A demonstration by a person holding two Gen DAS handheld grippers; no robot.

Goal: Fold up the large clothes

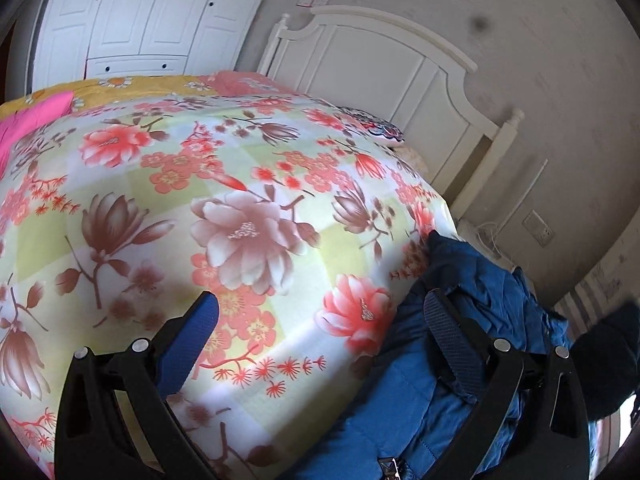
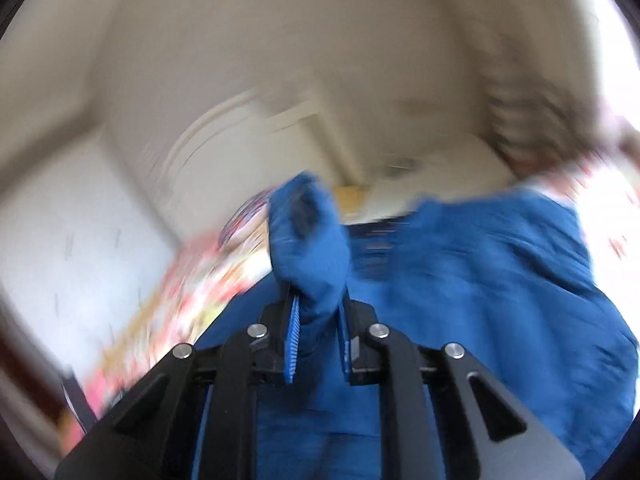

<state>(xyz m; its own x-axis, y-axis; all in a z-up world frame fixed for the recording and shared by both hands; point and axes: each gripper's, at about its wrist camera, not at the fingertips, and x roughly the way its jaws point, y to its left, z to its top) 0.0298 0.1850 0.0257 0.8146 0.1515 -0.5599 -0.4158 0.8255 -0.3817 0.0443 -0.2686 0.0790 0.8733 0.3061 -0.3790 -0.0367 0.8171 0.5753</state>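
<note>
Two grippers are mine: my right gripper (image 2: 318, 316) pinches a bunched fold of the blue jacket (image 2: 480, 280), lifted above the floral bedspread (image 1: 224, 208); my left gripper (image 1: 324, 320) stands spread wide, one finger over the jacket heaped at the bed's edge.

The left wrist view is sharp and evenly daylit; the quilt (image 1: 240, 208) bulges with fisheye curve, and the headboard (image 1: 384, 80) bends toward the dark round rim. A soft shadow lies on the quilt near the lower left. The right wrist view is heavily smeared — wall and bed streak in arcs — while the blue jacket (image 2: 480, 272) stays blurred. Glare whitens its right edge.
</note>
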